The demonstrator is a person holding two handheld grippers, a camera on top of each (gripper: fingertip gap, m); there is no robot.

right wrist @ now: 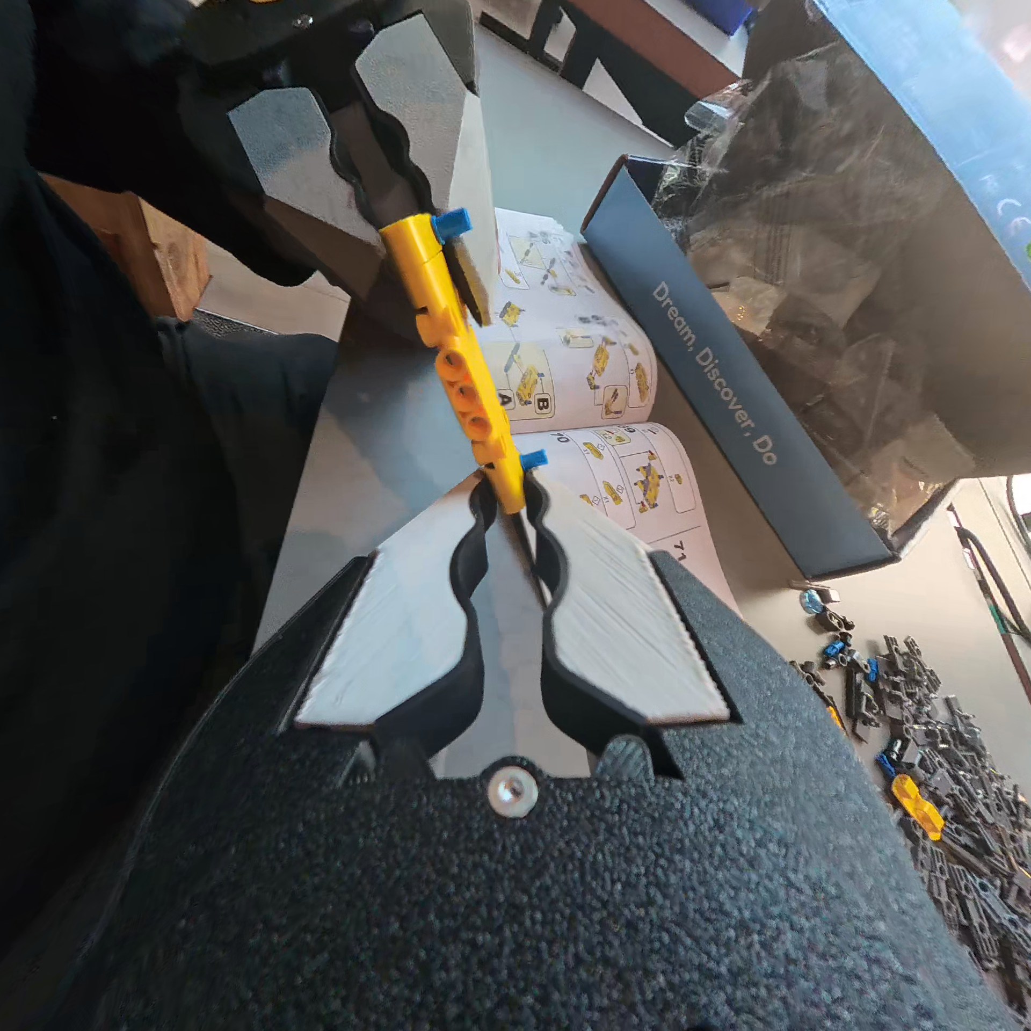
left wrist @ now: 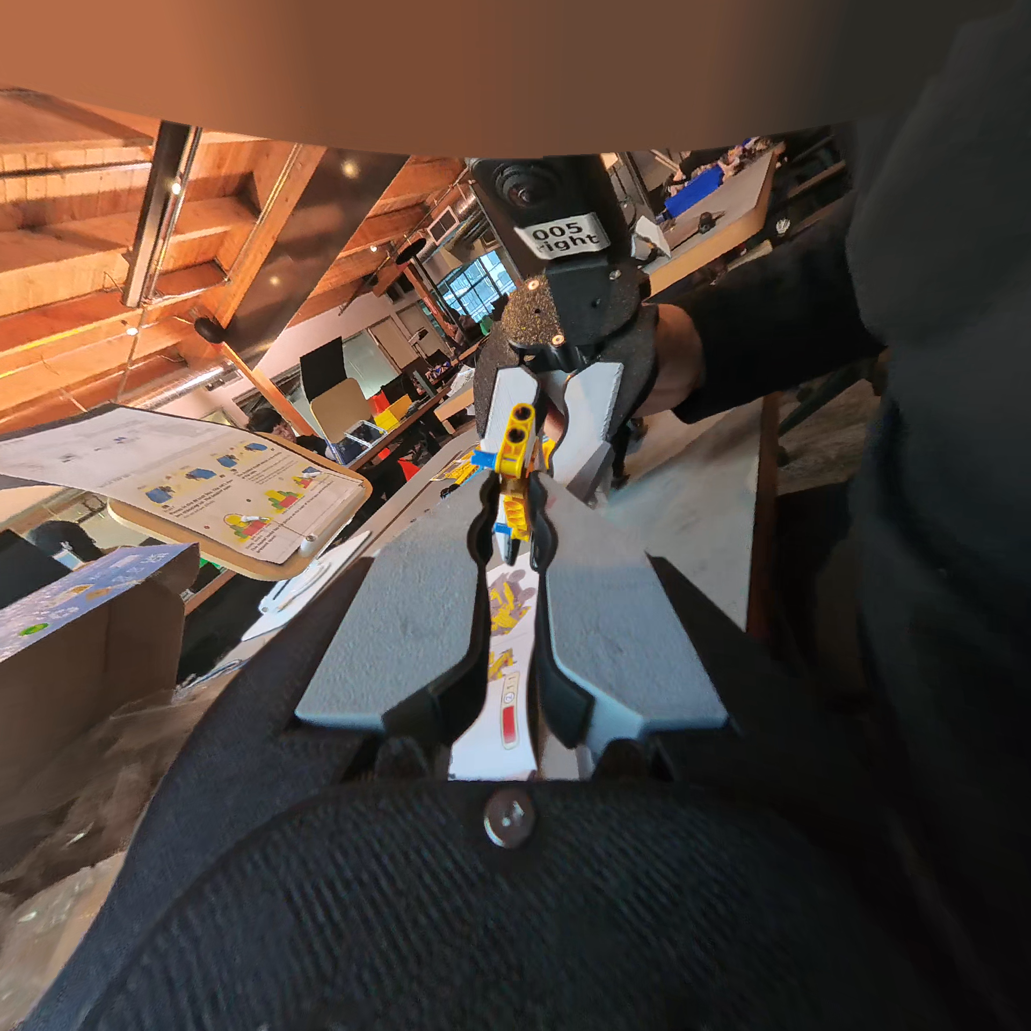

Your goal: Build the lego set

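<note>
A yellow holed beam assembly (right wrist: pixel 466 379) with blue pins (right wrist: pixel 452 223) is held in the air between both grippers. My right gripper (right wrist: pixel 505 496) is shut on its lower end, just below a second blue pin (right wrist: pixel 533 458). My left gripper (right wrist: pixel 424 262) grips its upper end from the opposite side. In the left wrist view, my left gripper (left wrist: pixel 510 519) is shut on the near end of the yellow assembly (left wrist: pixel 516 441), and the right gripper (left wrist: pixel 535 446) closes on the far end. A person's hand and dark sleeve hold each tool.
An open instruction booklet (right wrist: pixel 586 362) lies on the grey table (right wrist: pixel 558 139) below the beam. An open dark blue box (right wrist: pixel 725 379) with plastic bags (right wrist: pixel 809 251) stands to the right. A pile of dark small parts (right wrist: pixel 920 753) lies at lower right. A board with a printed sheet (left wrist: pixel 223 485) stands left. Across from one pair of fingers to the other is roughly 6 centimeters.
</note>
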